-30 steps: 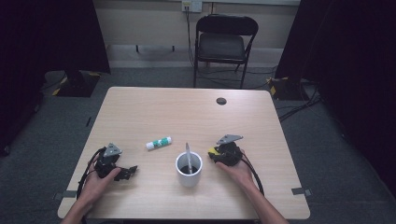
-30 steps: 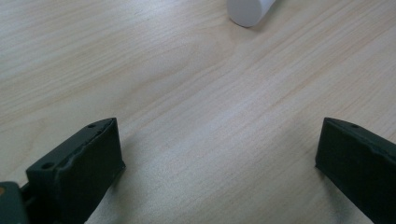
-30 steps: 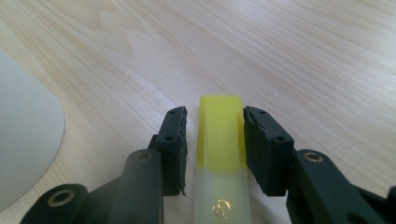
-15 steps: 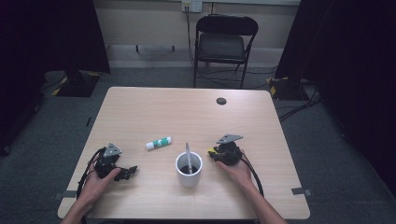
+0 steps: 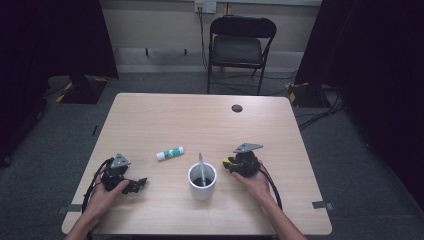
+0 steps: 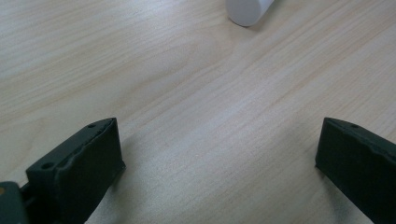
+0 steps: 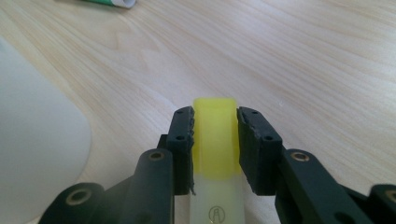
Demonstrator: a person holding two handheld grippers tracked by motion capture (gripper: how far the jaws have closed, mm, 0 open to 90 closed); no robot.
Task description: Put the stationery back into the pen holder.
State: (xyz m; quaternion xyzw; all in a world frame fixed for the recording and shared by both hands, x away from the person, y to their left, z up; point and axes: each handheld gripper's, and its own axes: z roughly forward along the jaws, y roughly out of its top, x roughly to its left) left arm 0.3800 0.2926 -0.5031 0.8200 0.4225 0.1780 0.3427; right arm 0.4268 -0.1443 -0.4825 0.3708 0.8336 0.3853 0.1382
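Right tongs (image 7: 215,140) around a yellow-capped (perhaps highlighter) marker (image 7: 214,135)

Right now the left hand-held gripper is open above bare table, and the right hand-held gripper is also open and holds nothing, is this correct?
Not quite. The left hand-held gripper is open above bare table, but the right hand-held gripper is shut on a yellow object. The right gripper view shows both jaws pressed against its sides.

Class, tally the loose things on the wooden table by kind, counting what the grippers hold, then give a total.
White mugs: 1
Grey spoons standing in the mug: 1
White-and-green glue sticks: 1
Yellow-capped markers, clamped in the right gripper: 1
Total: 4
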